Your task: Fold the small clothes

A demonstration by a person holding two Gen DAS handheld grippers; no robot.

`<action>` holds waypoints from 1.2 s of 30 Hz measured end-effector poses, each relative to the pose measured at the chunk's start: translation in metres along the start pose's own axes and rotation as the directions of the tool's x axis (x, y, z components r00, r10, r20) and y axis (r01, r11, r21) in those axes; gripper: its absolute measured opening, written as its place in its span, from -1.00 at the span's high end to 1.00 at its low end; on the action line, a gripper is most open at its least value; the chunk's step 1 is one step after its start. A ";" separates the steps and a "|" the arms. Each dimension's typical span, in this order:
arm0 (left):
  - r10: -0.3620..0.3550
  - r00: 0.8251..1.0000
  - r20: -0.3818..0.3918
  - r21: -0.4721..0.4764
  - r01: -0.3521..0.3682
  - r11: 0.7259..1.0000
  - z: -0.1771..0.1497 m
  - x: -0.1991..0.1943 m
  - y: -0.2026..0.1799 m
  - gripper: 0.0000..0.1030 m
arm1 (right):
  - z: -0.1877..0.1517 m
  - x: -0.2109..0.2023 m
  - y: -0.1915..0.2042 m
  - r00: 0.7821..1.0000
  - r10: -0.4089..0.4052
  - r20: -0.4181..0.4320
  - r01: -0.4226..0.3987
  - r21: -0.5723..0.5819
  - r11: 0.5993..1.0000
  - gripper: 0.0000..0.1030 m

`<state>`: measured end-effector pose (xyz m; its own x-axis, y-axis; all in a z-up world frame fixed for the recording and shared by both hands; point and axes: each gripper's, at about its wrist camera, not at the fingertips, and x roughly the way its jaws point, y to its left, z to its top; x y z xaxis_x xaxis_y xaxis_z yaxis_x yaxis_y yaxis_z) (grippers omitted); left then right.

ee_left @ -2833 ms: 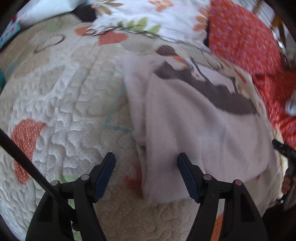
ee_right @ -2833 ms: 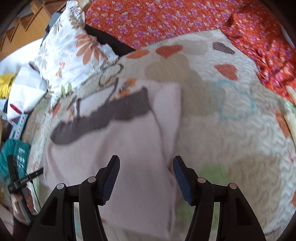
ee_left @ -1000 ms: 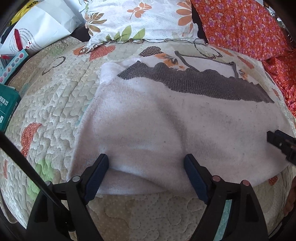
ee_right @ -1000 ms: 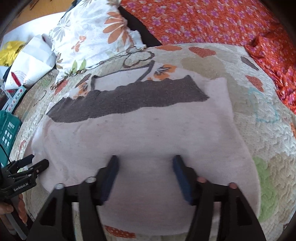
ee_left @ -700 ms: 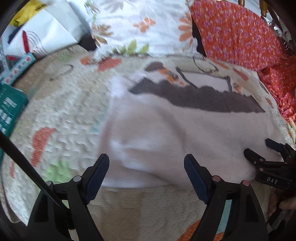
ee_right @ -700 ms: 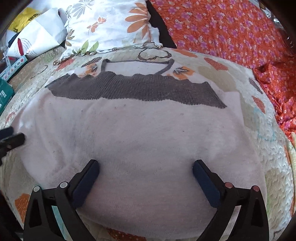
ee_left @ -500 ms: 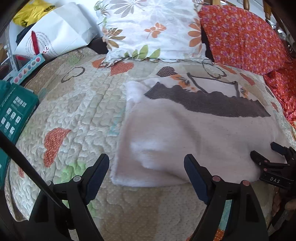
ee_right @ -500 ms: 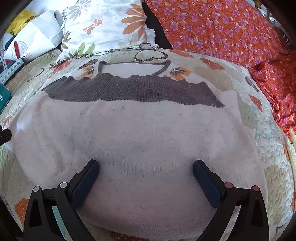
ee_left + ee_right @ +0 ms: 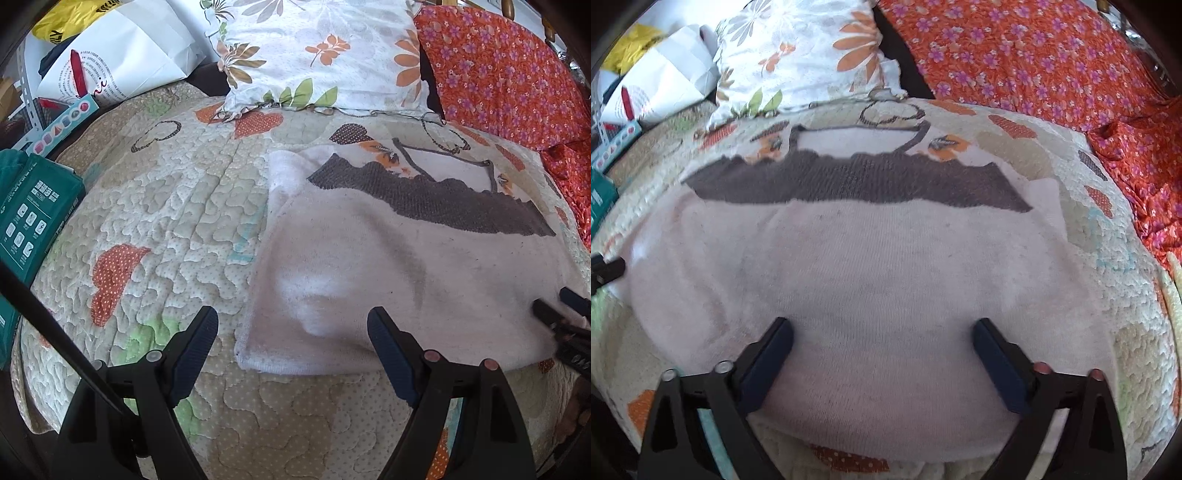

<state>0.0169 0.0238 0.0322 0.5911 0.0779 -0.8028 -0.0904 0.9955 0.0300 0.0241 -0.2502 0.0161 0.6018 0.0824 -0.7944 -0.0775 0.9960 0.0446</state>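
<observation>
A small white knit garment with a dark grey band (image 9: 399, 258) lies folded flat on the quilted bedspread (image 9: 166, 221). It also fills the right wrist view (image 9: 868, 273). My left gripper (image 9: 291, 332) is open and empty, just above the garment's near left corner. My right gripper (image 9: 882, 343) is open and empty, low over the garment's near edge. The right gripper's tips show at the right edge of the left wrist view (image 9: 561, 314).
A floral pillow (image 9: 317, 51) and an orange flowered blanket (image 9: 1015, 55) lie at the back. A white paper bag (image 9: 110, 62) and a green box (image 9: 29, 214) sit at the left edge of the bed.
Both grippers have let go of the garment and opened wide. The left gripper has pulled back and to the left; the garment now lies flat.
</observation>
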 end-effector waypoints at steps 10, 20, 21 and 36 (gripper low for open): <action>-0.003 0.998 -0.067 -0.052 -0.001 0.999 0.007 0.024 0.007 -0.61 | 0.000 -0.030 -0.029 0.996 -0.005 0.090 0.001 0.041 0.999 -0.56; 0.035 0.999 -0.033 -0.212 -0.041 0.976 0.044 0.019 0.063 -0.61 | -0.008 -0.032 -0.001 0.995 0.062 0.079 -0.057 -0.057 0.997 -0.56; 0.039 0.999 -0.027 -0.234 -0.045 0.971 0.047 0.018 0.071 -0.61 | -0.008 -0.034 0.010 0.994 0.070 0.080 -0.063 -0.090 0.994 -0.56; 0.119 0.990 0.070 -0.446 -0.076 0.892 0.052 -0.031 0.177 -0.61 | -0.025 -0.004 0.256 0.982 0.171 0.082 -0.079 -0.641 0.763 -0.32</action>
<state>0.0240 0.2004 0.0931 0.6307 0.1993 -0.7500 -0.4830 0.8573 -0.1784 -0.0182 0.0038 0.0160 0.6426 0.2536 -0.7230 -0.6164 0.7317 -0.2912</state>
